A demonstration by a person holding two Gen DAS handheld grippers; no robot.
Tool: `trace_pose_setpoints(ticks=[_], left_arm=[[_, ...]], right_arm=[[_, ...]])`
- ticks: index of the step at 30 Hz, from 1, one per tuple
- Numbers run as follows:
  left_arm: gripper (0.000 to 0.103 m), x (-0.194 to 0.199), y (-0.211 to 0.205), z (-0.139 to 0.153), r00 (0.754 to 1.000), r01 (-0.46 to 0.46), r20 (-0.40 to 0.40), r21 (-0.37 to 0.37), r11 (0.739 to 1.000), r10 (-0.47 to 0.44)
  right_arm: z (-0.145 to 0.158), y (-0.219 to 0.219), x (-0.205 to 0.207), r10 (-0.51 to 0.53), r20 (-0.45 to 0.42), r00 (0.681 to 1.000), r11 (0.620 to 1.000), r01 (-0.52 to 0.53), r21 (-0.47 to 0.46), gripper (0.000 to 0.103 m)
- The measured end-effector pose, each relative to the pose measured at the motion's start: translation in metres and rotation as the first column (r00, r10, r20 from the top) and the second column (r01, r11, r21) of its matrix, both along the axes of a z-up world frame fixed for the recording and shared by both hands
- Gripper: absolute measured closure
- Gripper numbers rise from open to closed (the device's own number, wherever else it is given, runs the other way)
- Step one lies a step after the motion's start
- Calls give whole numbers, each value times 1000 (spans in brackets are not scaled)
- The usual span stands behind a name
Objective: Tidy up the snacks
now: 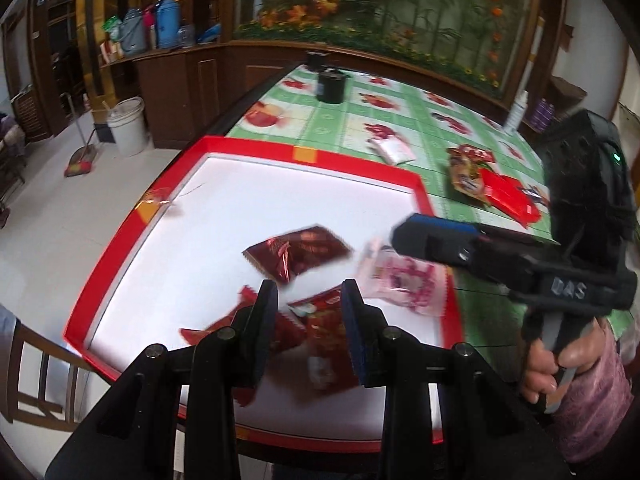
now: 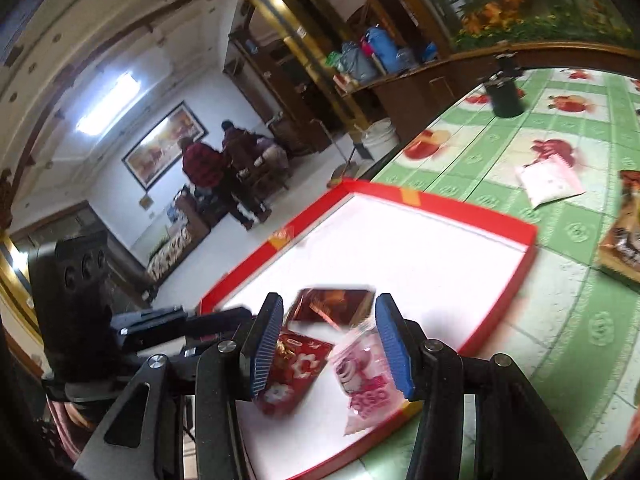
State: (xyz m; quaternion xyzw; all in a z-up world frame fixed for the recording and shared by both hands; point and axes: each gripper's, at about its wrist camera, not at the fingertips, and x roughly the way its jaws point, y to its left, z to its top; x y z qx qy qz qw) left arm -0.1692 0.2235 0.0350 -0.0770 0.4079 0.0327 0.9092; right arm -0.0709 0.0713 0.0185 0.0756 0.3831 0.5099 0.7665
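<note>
A red-rimmed tray [image 1: 256, 148] with a white floor sits at the near left corner of a table covered in a green fruit-print cloth [image 1: 332, 120].

Inside the tray lie 4 snack packets:
- A dark red foil packet [image 1: 298, 254] lies flat near the tray's middle.
- A red packet with white flowers [image 2: 298, 372] lies at the near edge.
- A further red packet [image 1: 224, 326] lies just left of it, largely hidden behind the left gripper's fingers.
- A pink packet [image 2: 362, 380] rests at the near right corner, touching the rim.

Outside the tray, further right on the cloth, are a small white-pink sachet [image 1: 394, 148], a brown-orange packet [image 1: 466, 170] and a red packet [image 1: 508, 196] overlapping it. A black cylindrical container [image 1: 331, 86] stands at the far end.

The left gripper [image 1: 308, 320] hangs above the near packets with its jaws narrowly parted and nothing between the pads; it is released. The right gripper [image 2: 328, 344], held by a hand [image 1: 560, 364] in a pink sleeve, has its jaws apart above the flowered and pink packets, gripping nothing. Motion blur softens both views.
</note>
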Motion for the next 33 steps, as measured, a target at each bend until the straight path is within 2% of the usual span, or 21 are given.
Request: trace_pose_setpoints(ticks=[3,4,7,11,13,15,16,17,18,22,25,27,28,31,33], left_arm=[[73,0,5,-3,1000,-26,-12,-7,1000,26],[72,1,6,-4,999,-30,-16,-6,1000,30],[72,1,8,-2,999,-46,-22,-7,999,46],[61,4,8,9,999,-51,-15,-2,999,51],[59,11,4,17,999,-37,-6,3,999,37],[42,21,-4,30,1000,-19,7,-4,1000,19],[37,27,-8,35,1000,-13,17,-5,1000,13],[32,37,-14,43,999,-5,34,3,1000,5],[30,47,-21,48,999,-5,42,22,1000,4],[30,100,-49,60,998,9,58,93,996,-15],[30,147,-68,62,999,25,40,115,993,-30],[30,181,-78,61,999,8,39,146,989,-14],[30,193,-80,59,999,-3,36,150,989,-2],[30,236,-83,42,998,-57,2,162,985,57],[31,261,-82,24,992,-105,-54,180,978,116]], right_arm=[[-1,-8,0,7,-15,1000,1000,-7,11,52],[-1,-15,3,-12,-29,1000,1000,13,27,49],[-2,-33,17,-110,-64,992,993,113,46,45],[0,-54,32,-218,-60,974,975,219,21,44],[4,-70,43,-259,-49,965,966,260,11,39],[9,-90,55,-301,-29,953,954,301,4,36],[10,-104,62,-322,-26,946,947,322,7,30],[9,-121,74,-332,-52,942,943,333,13,28],[7,-133,82,-337,-81,938,941,339,18,28],[-15,-192,120,-333,-291,897,926,369,79,28],[-24,-241,142,-427,-370,825,872,484,73,31],[-24,-267,148,-442,-411,798,842,527,117,29],[-20,-280,149,-457,-414,787,822,551,141,29],[-8,-308,148,-460,-420,782,778,583,234,29],[-3,-322,147,-479,-419,771,744,610,272,29]])
